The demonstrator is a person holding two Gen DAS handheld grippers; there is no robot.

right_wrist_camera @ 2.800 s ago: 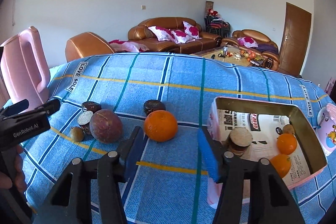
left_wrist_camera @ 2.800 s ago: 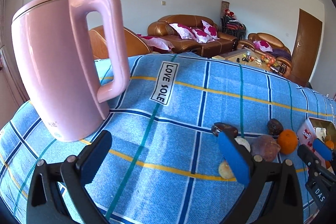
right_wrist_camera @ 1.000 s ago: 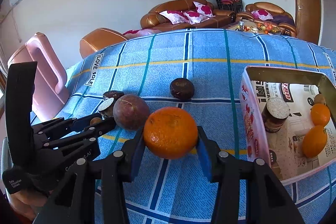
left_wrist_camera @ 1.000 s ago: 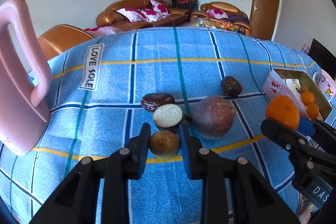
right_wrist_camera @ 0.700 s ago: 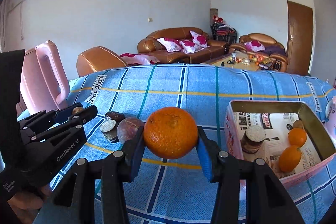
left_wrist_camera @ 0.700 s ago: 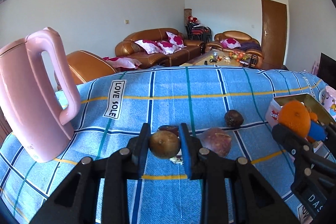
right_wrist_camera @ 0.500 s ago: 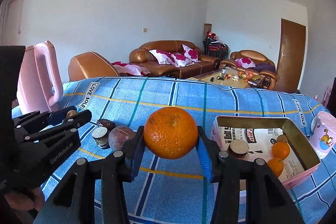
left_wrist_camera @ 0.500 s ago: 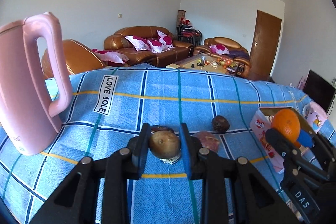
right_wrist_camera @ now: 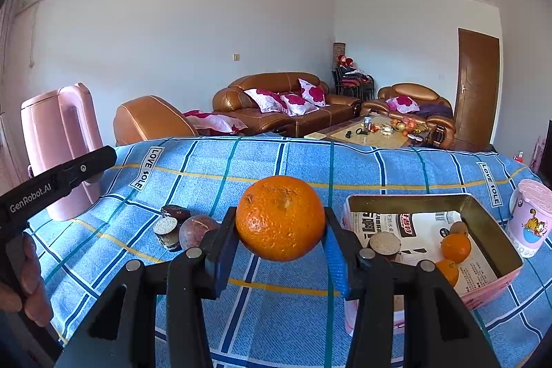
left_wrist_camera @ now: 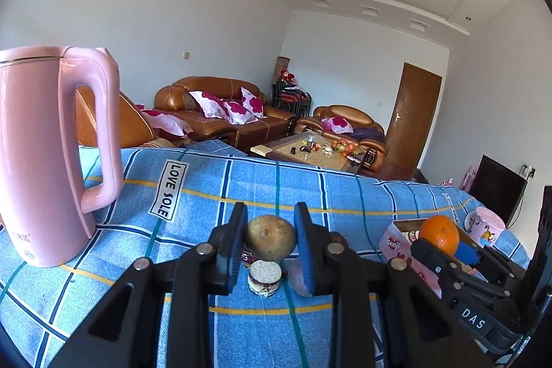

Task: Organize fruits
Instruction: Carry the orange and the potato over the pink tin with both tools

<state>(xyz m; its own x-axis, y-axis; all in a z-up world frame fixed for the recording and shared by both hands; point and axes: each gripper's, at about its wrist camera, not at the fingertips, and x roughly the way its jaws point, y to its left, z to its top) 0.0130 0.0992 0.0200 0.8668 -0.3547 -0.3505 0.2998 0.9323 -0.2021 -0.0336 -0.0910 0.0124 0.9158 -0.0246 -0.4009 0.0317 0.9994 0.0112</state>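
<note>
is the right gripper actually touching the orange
Touching. In the right wrist view the right gripper has both blue pads pressed against the sides of the orange, which hangs clear above the blue tablecloth.

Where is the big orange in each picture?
Left wrist view: the big orange sits far right, held in the right gripper.
Right wrist view: the orange fills the centre, between the gripper's fingers.
Shared landmark: the pink kettle at the left.

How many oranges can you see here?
3. One large orange is clamped in the right gripper; two smaller ones lie in the pink box. More could be hidden.
</note>
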